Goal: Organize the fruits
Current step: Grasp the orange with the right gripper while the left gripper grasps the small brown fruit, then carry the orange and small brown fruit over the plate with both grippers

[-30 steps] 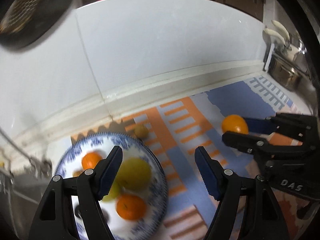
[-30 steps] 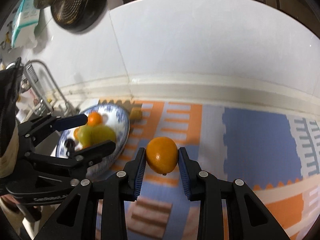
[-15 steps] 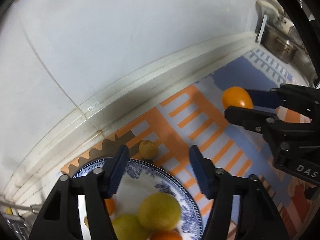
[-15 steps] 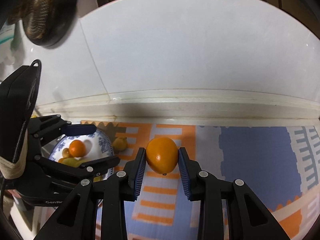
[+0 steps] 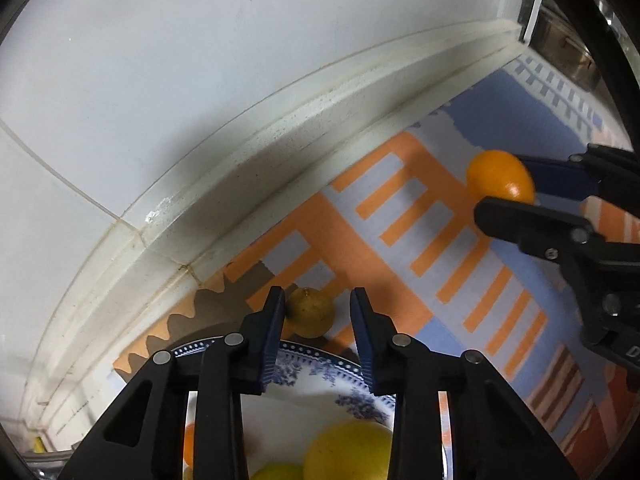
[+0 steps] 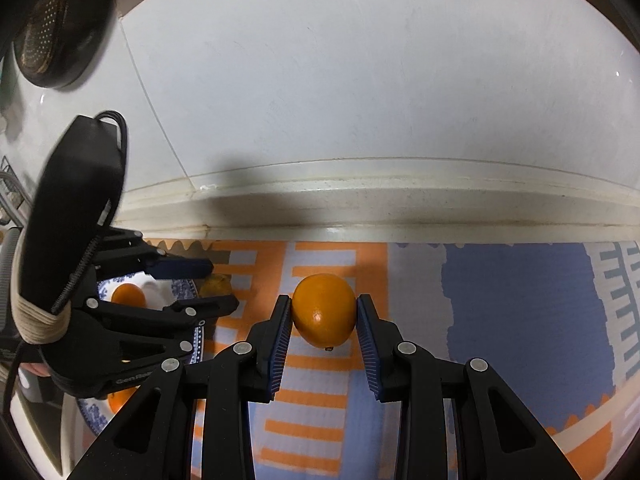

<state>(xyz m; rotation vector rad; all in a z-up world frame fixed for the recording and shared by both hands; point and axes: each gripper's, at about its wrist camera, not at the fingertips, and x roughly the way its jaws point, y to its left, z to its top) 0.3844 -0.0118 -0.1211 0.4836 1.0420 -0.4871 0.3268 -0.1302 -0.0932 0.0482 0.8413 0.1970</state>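
Tight at the wall, open over the mat

The raised white ledge [image 5: 280, 152] hems in the small yellow fruit [image 5: 310, 316], with the plate [image 5: 320, 364] rim just beside it — little room there; between plate and the held orange [image 6: 324, 316], bare striped mat [image 5: 400, 240] lies free.

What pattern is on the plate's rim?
Blue floral print on white plate, clearest in the left wrist view.
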